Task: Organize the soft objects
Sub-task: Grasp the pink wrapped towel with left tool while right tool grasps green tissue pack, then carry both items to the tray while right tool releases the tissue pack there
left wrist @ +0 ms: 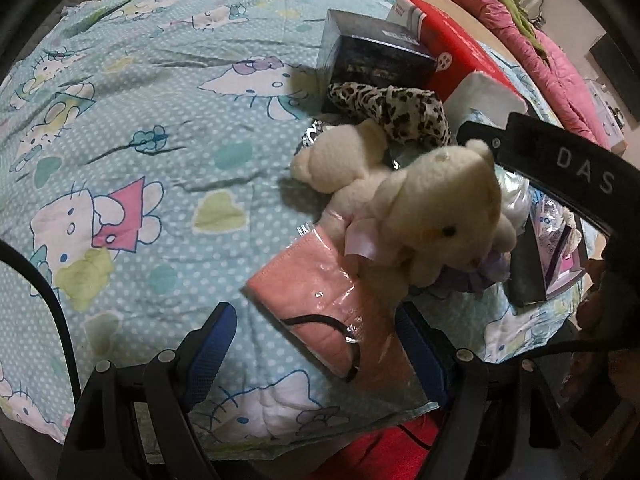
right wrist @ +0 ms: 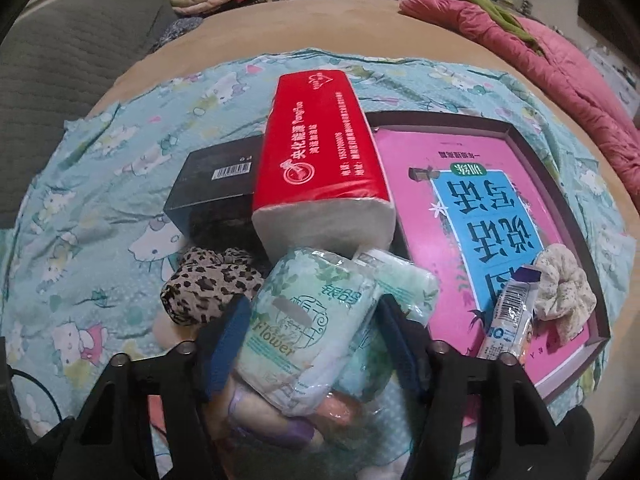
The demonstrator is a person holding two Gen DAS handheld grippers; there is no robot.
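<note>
The right claw (right wrist: 312, 344) straddles a green tissue pack (right wrist: 308, 320) printed "Flower", pads at its sides; whether they grip, I can't tell. It lies on the bed below the red tissue brick (right wrist: 320, 152). The left claw (left wrist: 316, 344) gapes around a bagged pink cloth (left wrist: 320, 292) beside the cream plush bear (left wrist: 432, 208).

Left half of the bedsheet (left wrist: 132, 128) lies bare — open passage. Right side is crowded: plush bear (left wrist: 436, 216), leopard cloth (left wrist: 396, 110), black box (left wrist: 376, 54), red tissue pack (right wrist: 320, 152), pink book (right wrist: 472, 216) block the way.
</note>
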